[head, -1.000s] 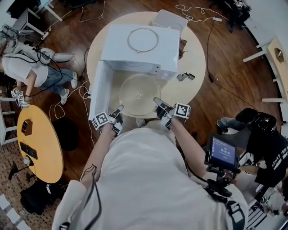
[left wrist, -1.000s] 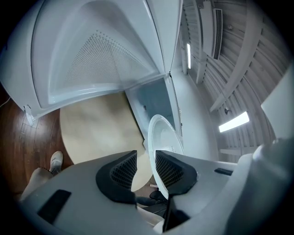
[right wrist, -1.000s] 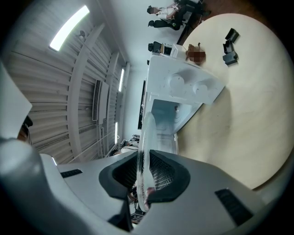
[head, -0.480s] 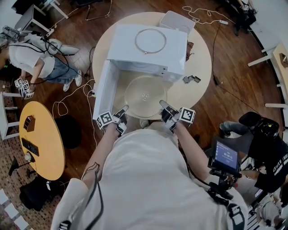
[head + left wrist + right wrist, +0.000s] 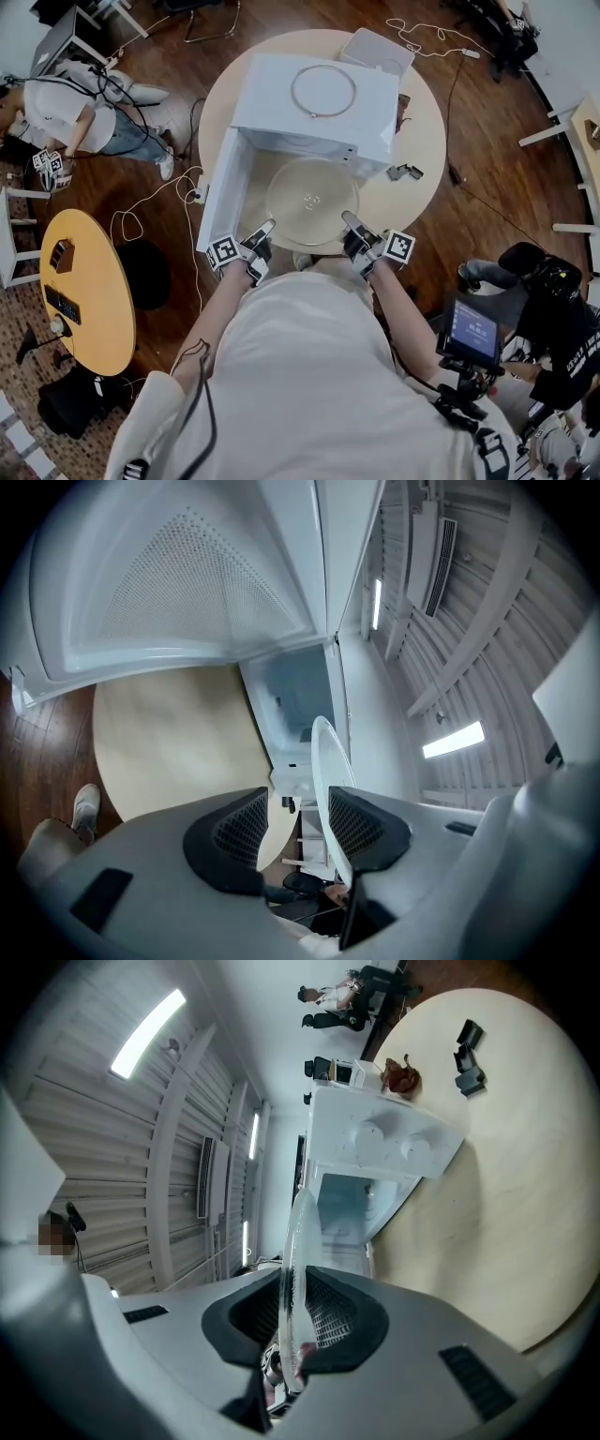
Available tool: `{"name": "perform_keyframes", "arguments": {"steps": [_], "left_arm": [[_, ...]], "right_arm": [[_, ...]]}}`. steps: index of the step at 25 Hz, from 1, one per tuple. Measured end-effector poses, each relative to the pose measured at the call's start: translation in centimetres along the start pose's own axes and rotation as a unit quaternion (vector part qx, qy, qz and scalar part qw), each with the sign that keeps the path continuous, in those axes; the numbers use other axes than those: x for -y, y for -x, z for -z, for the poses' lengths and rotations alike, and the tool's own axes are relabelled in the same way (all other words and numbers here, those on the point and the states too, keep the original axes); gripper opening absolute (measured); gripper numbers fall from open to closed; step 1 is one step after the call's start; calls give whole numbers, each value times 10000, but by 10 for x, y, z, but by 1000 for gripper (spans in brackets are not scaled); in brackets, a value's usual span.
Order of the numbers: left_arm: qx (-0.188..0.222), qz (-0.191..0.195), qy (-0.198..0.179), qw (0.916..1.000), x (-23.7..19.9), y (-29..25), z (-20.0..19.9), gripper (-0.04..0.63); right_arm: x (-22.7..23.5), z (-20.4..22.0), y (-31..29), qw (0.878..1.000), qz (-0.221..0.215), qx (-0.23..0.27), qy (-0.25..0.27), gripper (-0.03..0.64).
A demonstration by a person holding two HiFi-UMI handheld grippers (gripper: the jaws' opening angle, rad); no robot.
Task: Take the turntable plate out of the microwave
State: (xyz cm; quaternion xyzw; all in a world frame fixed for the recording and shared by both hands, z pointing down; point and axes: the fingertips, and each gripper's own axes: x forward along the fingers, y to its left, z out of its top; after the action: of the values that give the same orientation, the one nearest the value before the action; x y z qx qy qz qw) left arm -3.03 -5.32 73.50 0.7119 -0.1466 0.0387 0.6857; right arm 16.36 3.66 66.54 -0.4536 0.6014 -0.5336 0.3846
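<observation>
The white microwave (image 5: 309, 98) sits on a round, pale wood table (image 5: 417, 141). Its door (image 5: 217, 192) swings open to the left. The turntable plate (image 5: 312, 199) is out of the microwave, just in front of its open mouth and over the table. It is round, flat, see-through glass with a smooth rim. The right gripper (image 5: 356, 232) is closed tight on the plate's right rim. The left gripper (image 5: 261, 234) has just been opening. Its black, dotted pads stand apart with the plate's left rim between them. A thin ring (image 5: 323, 91) lies on top of the microwave. A white box (image 5: 377, 52) sits behind it.
</observation>
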Motion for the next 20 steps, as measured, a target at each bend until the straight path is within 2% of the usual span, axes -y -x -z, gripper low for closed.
{"name": "perform_keyframes", "arguments": {"steps": [3, 7, 11, 16, 20], "left_arm": [[53, 171, 101, 9998, 6, -2, -2, 184], [163, 669, 568, 9960, 18, -3, -4, 212], [200, 943, 705, 9928, 23, -5, -4, 215], [312, 980, 789, 9916, 24, -3, -8, 215], [385, 794, 758, 9932, 15, 1, -10, 215]], "right_arm": [[-8, -3, 0, 9999, -51, 58, 68, 43], [-10, -6, 3, 9997, -127, 208, -77, 43], [-13, -11, 3, 9995, -158, 255, 8, 43], [-10, -14, 5, 9994, -72, 325, -1, 43], [-7, -15, 5, 9995, -23, 318, 19, 43]]}}
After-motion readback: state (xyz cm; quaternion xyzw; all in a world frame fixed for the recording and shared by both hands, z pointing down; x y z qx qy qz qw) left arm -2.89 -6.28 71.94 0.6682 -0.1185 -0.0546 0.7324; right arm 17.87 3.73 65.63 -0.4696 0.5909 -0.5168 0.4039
